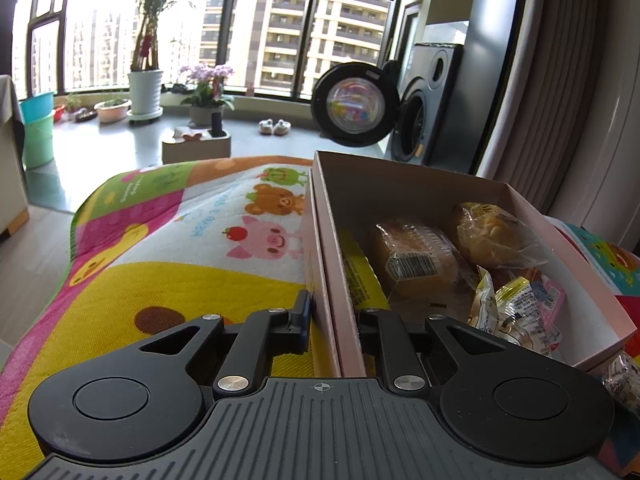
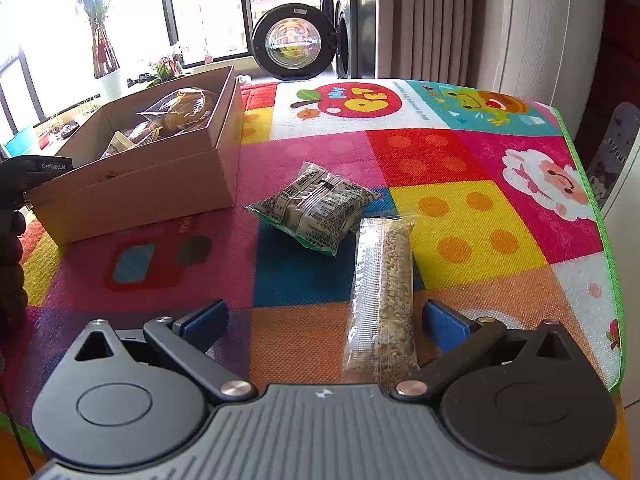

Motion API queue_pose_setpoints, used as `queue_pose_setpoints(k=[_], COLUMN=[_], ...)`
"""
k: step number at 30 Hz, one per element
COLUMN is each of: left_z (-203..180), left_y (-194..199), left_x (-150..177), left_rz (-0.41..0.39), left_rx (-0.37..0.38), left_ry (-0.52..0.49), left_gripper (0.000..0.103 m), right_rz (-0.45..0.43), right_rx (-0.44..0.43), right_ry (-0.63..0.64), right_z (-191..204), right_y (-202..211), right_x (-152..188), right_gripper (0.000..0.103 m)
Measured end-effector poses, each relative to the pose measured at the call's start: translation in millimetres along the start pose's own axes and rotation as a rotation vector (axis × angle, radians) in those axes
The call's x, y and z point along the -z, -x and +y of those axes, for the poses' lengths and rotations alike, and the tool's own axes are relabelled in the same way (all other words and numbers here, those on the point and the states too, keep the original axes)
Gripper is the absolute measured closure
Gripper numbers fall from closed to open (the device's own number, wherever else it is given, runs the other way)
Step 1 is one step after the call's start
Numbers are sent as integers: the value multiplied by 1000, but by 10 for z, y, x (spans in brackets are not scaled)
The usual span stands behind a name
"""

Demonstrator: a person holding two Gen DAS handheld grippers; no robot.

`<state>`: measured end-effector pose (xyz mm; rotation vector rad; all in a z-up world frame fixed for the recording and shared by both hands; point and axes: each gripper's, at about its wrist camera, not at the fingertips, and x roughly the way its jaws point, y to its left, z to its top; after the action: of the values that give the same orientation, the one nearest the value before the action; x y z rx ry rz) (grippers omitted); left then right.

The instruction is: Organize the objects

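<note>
Left gripper (image 1: 334,320) clamps the near wall of the brown cardboard box (image 1: 344,320); right gripper (image 2: 324,320), jaws wide, straddles the clear-wrapped long grain bar (image 2: 382,300) on the colourful worktop mat (image 2: 460,208): centre it, then close gently.

right gripper (image 2: 325,322): jaws spread wide over the mat (image 2: 460,208) | grain bar packet (image 2: 382,300): lying lengthwise between the jaws, nearer the right one | printed snack packet (image 2: 314,206): just beyond it | cardboard box (image 2: 160,176): far left, snacks inside
</note>
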<state>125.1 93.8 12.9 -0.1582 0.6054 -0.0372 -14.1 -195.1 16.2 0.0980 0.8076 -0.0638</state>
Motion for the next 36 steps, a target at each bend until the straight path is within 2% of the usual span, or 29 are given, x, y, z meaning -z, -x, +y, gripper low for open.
queue_pose_setpoints(k=[8,11,14,18,20,21,22,30,33,36], left_z=[9,16,17,16,19,18,20,46,49,54], left_y=[-13,-14,-12,6,14,12,9,3,1,2], left_x=[-1,2,12,16,13,14,15,1,1,7], left_rz=[0,-2,-8,-18,-21,-21,-21,-19,-18,-17], left_rx=[4,7,9,13,16,17,17,28,30,35], left_ry=[9,16,18,21,22,22,22,35,39,46], left_gripper=[87,87,87,87,86,86,86,86,86,85], right_rz=[-4,-1,19,44,55,60,65,156,199,167], right_rx=[11,32,52,91,92,100,108,113,94,61], right_ry=[10,4,-19,-18,-22,-25,-27,-31,-69,-64], right_z=[18,-15,-73,-60,-43,-38,-33,26,30,154], right_y=[-22,-38,-37,4,34,48,57,322,462,668], right_x=[-12,-68,-137,-169,-166,-162,-163,-91,-156,-373], right_gripper=[0,9,21,52,62,71,74,75,75,75])
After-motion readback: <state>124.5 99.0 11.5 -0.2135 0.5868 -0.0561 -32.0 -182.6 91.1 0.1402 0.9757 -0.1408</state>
